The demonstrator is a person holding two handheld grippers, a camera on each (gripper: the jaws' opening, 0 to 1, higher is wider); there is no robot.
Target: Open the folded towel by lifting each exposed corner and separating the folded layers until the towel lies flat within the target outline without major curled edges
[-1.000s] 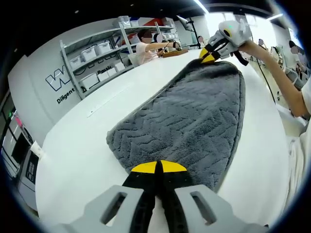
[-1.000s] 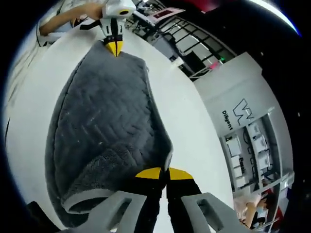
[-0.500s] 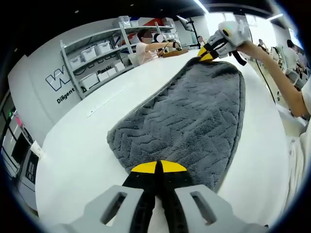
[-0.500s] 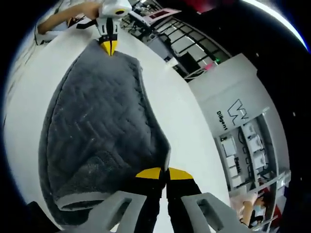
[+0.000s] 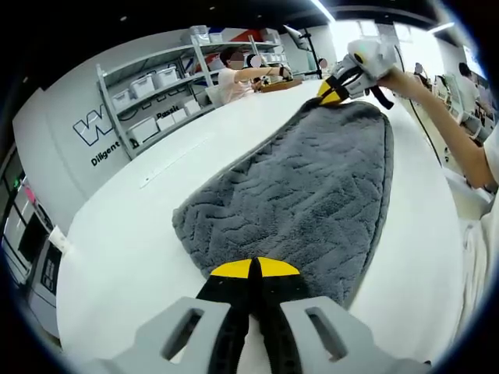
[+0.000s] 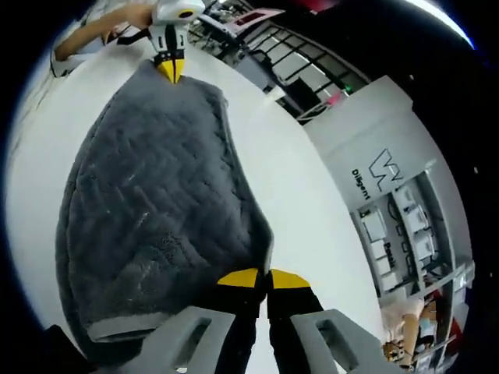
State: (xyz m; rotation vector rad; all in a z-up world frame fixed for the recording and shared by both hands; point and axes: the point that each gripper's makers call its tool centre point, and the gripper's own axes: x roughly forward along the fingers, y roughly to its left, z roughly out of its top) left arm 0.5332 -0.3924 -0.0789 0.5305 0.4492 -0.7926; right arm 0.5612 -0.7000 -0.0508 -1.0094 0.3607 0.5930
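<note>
Grey plush towel [image 5: 312, 187] lies stretched along the white bench [image 5: 125, 234], each clenched tool, left [image 5: 255, 269] and right [image 6: 262, 277], pinching an opposite end; uneven pulling could slip a corner free, leaving its edge curled.

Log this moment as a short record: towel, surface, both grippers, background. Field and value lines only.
towel: grey plush towel with a zigzag weave, spread long on the table, held at two opposite ends
surface: white table
left gripper: yellow-tipped left gripper, jaws closed on the towel's near edge
right gripper: yellow-tipped right gripper, jaws closed on the far corner of the towel
towel edge: pale border shows turned up beside the right gripper
background: metal shelves with white bins
</note>
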